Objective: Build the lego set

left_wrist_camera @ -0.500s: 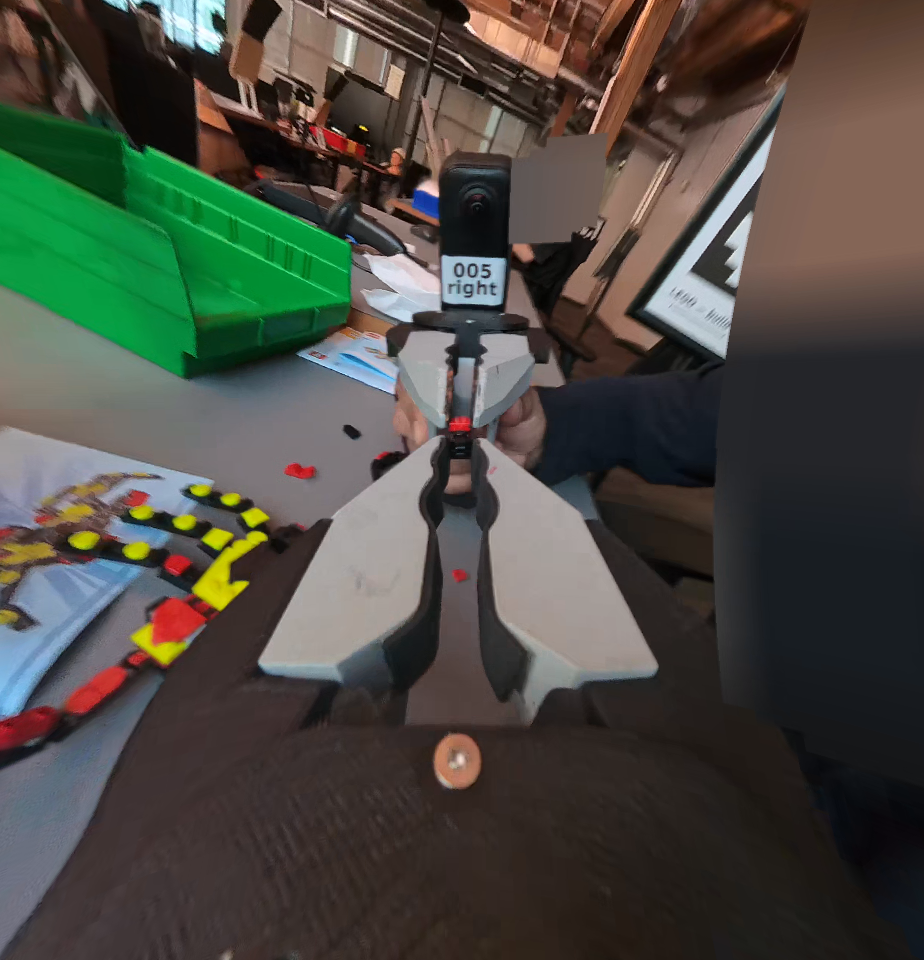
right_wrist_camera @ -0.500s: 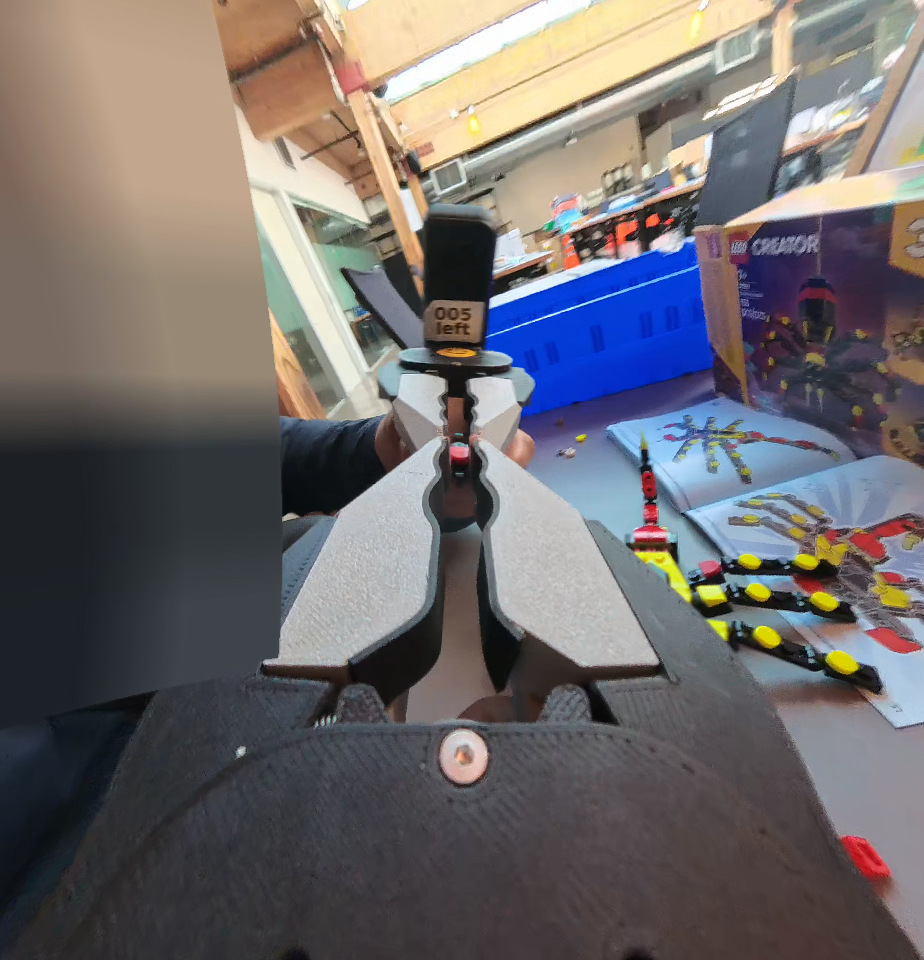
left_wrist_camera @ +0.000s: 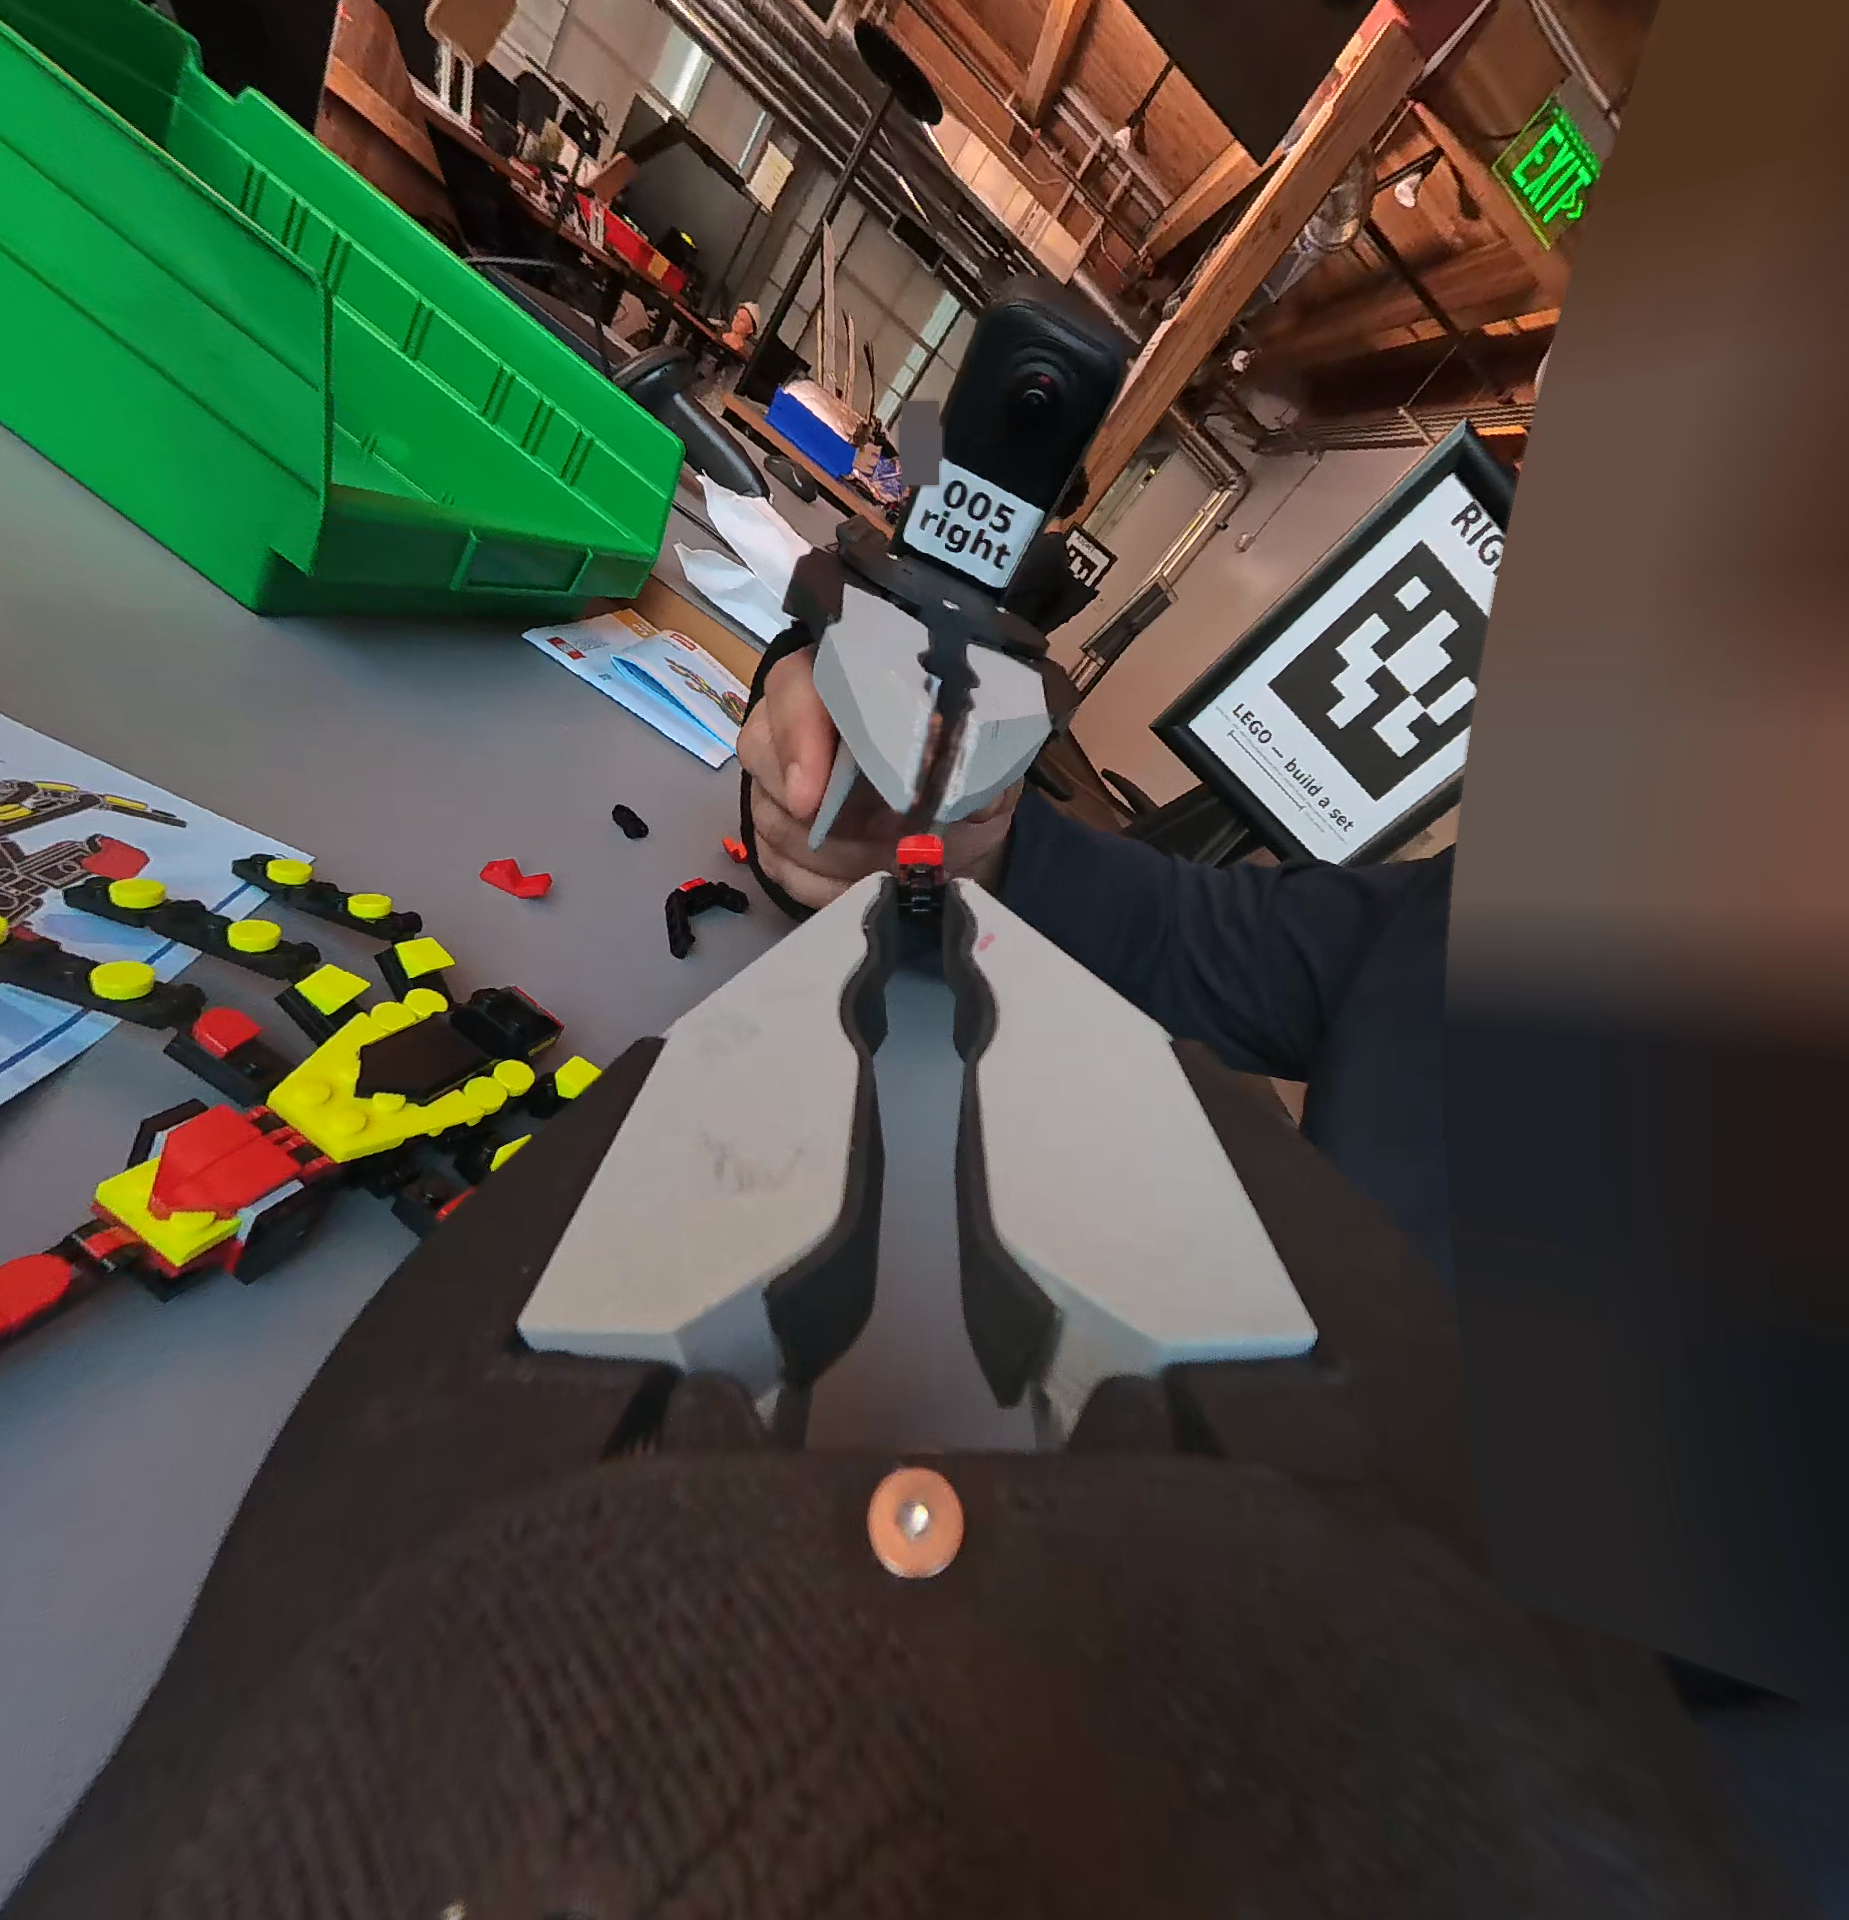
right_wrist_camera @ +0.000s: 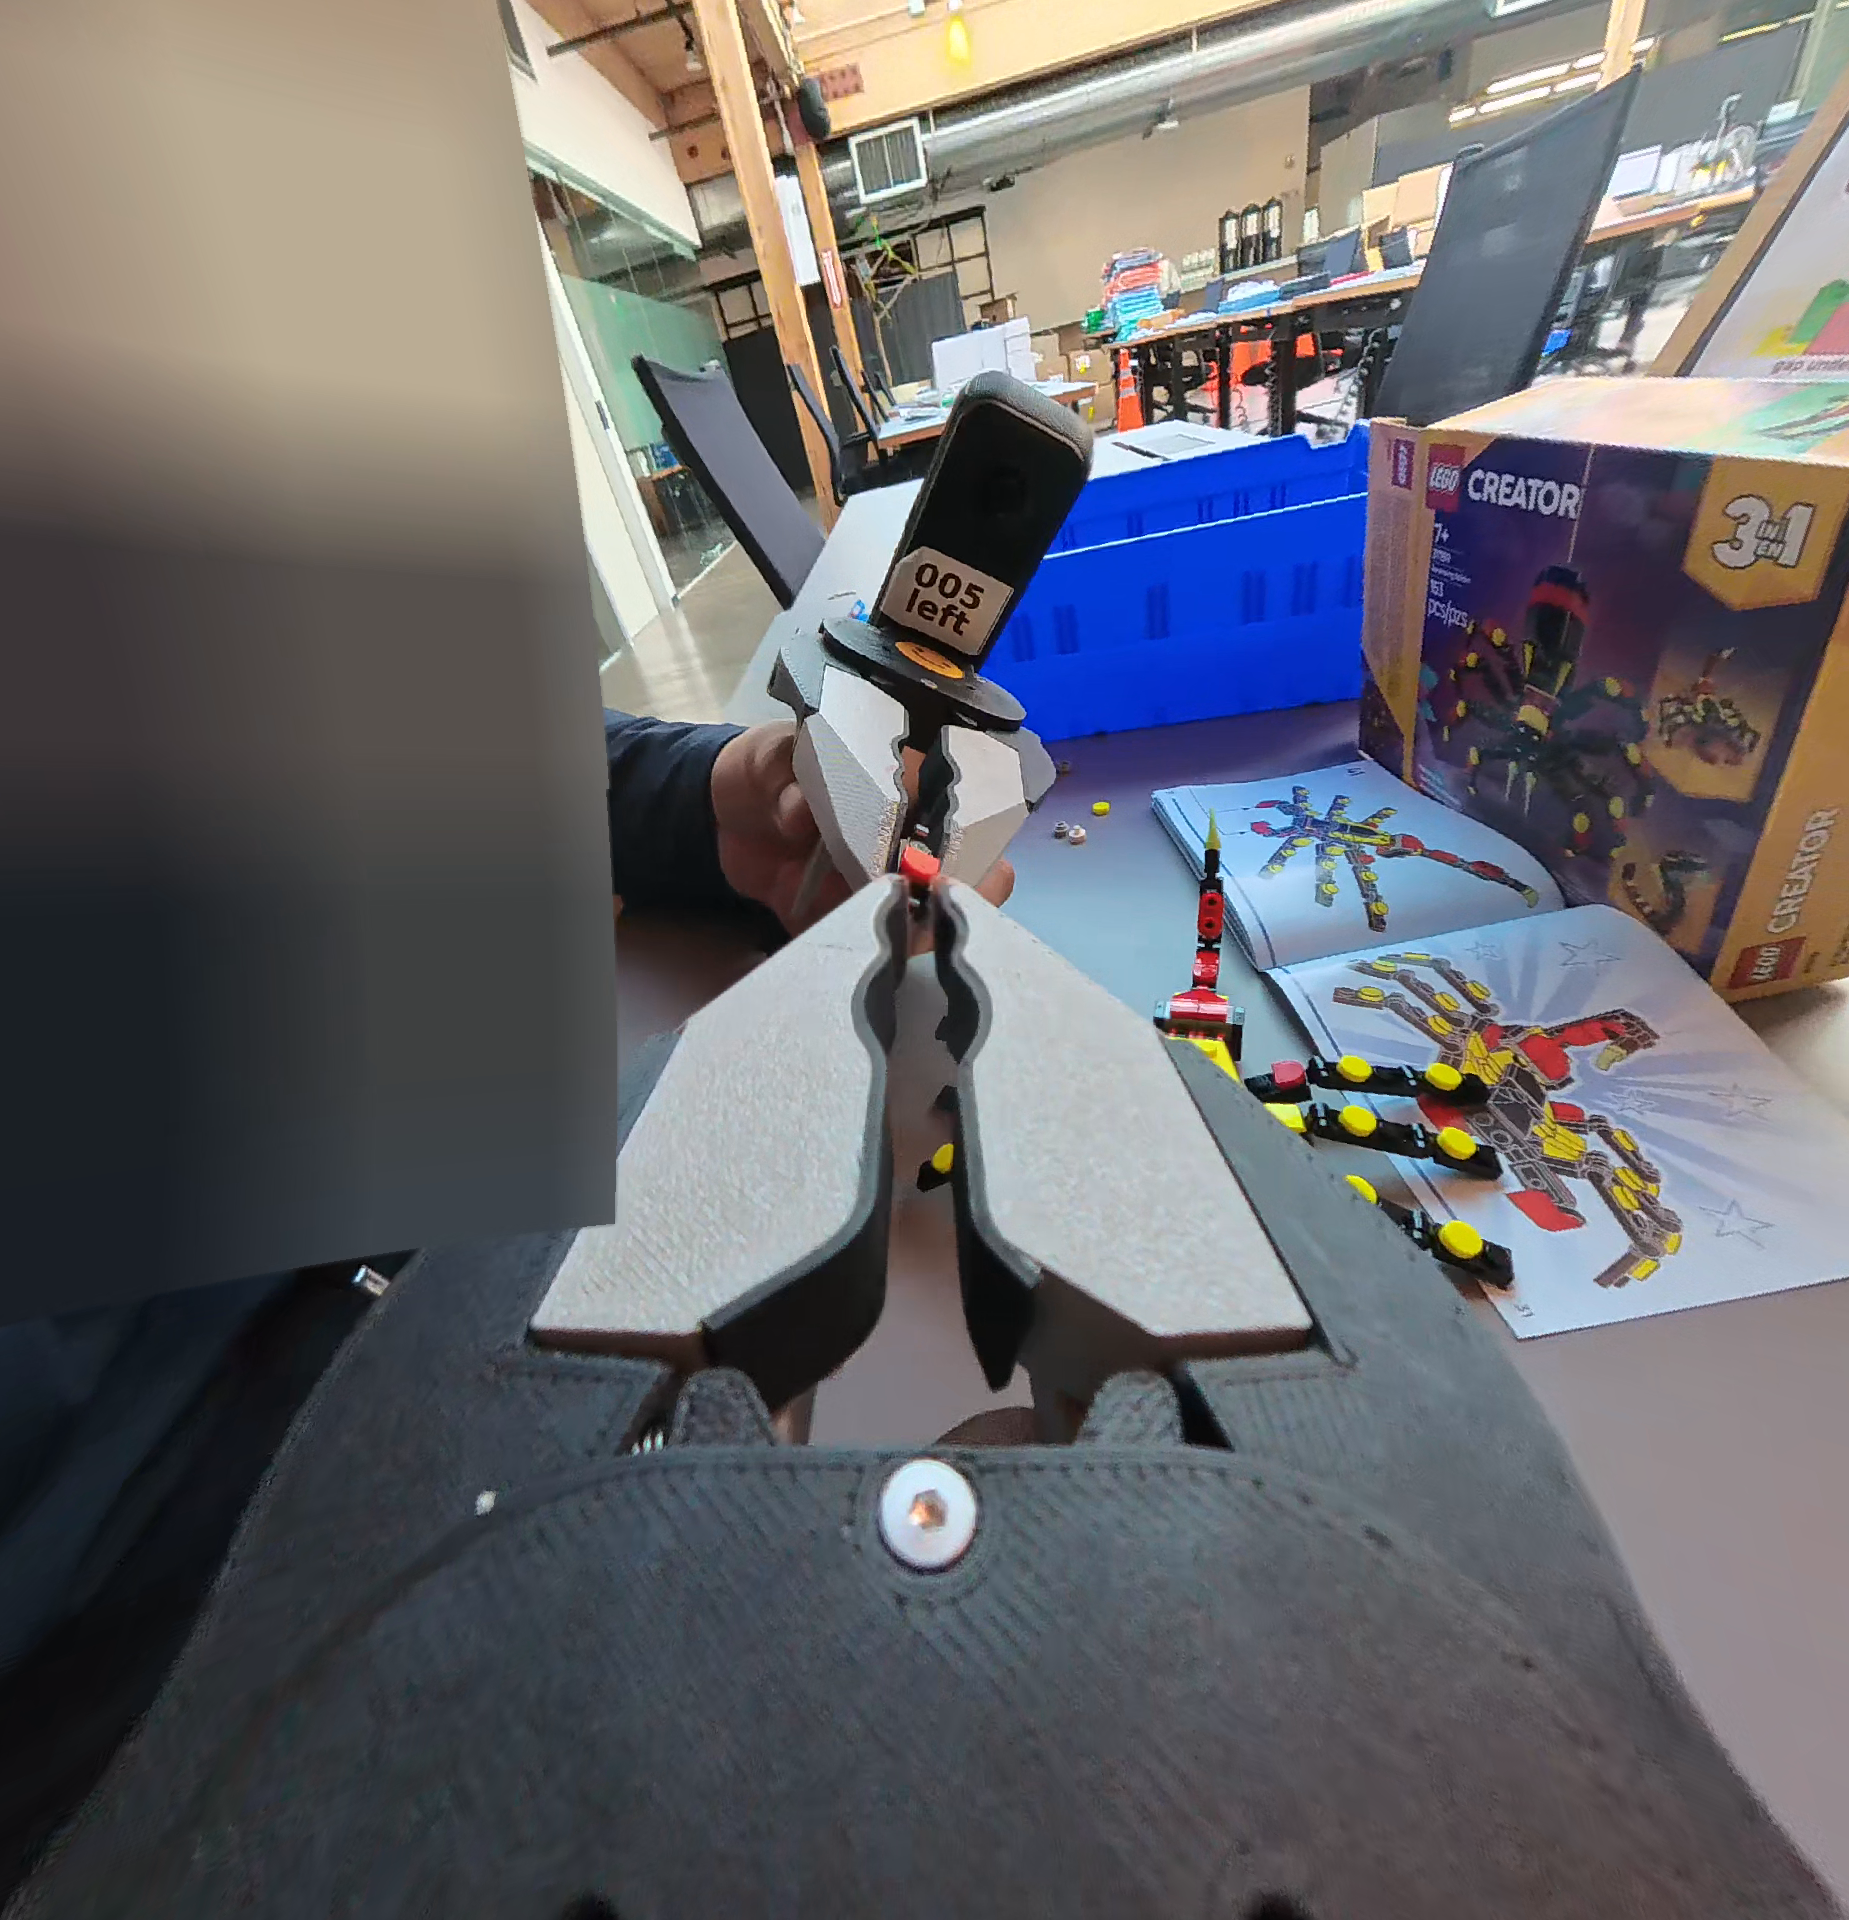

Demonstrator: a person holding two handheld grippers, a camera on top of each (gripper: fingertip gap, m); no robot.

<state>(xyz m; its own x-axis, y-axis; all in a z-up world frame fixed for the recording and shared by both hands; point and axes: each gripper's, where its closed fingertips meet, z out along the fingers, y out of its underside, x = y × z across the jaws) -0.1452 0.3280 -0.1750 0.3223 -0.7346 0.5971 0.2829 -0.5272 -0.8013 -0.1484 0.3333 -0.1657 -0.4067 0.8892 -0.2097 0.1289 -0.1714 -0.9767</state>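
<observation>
Green bin (left_wrist_camera: 307, 343), blue bin (right_wrist_camera: 1200, 603)

Small red-and-black piece (left_wrist_camera: 918, 871) pinched between both claws' tips, above the worktop (left_wrist_camera: 380, 748); flat, partly built red-yellow-black model (left_wrist_camera: 359, 1081) lying beside loose bricks (left_wrist_camera: 517, 878).

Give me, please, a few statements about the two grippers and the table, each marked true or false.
1. The left gripper pinches a small red and black piece. True.
2. The right gripper is wide open and holds nothing. False: its fingers are closed on the same small piece.
3. The green bin stands on the table. True.
4. The half-built model hangs in the air between the grippers. False: it lies on the table.
5. The set's box stands beside the blue bin. True.
</observation>
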